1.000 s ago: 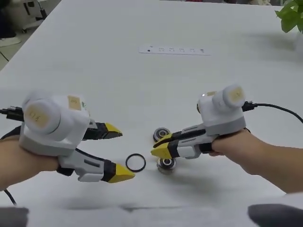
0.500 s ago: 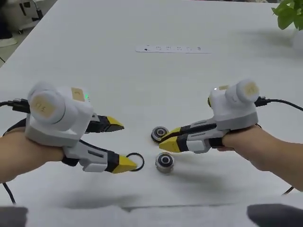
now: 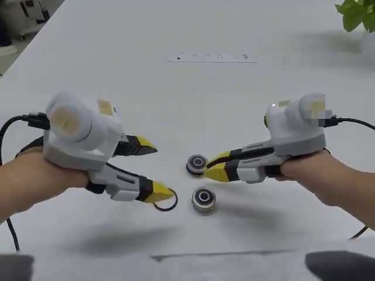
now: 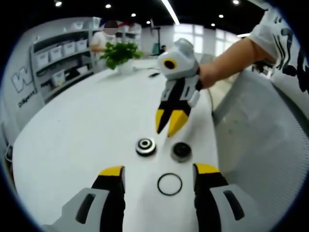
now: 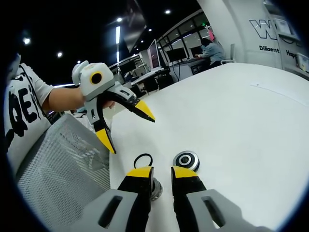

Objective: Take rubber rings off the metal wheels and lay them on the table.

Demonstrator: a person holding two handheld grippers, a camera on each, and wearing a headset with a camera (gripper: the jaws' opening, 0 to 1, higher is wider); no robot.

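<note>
Left gripper (image 3: pixel 155 168): jaws were spread wide, nothing held. The thin black rubber ring (image 4: pixel 170 184) lay flat and loose on the white table (image 3: pixel 176 105). In the left gripper view it sat between the two yellow jaw tips, touching neither. In the head view the lower tip covered part of it.

Right gripper (image 3: pixel 212 167): jaws were nearly together with a narrow gap, nothing between them. Its tips sat just beside the far round silver metal wheel (image 3: pixel 197 164); contact couldn't be told. The near round metal wheel (image 3: pixel 203 199) lay just beside the ring, apart from the far wheel. In the right gripper view it was half hidden behind that gripper's own left jaw.

In the left gripper view the near wheel looked darker around the rim than the far one. Whether either carried a ring couldn't be told.

A white power strip (image 3: pixel 211 57) lay well beyond the grippers, and a green leafy plant (image 3: pixel 354 14) sat at the table's far right corner.
</note>
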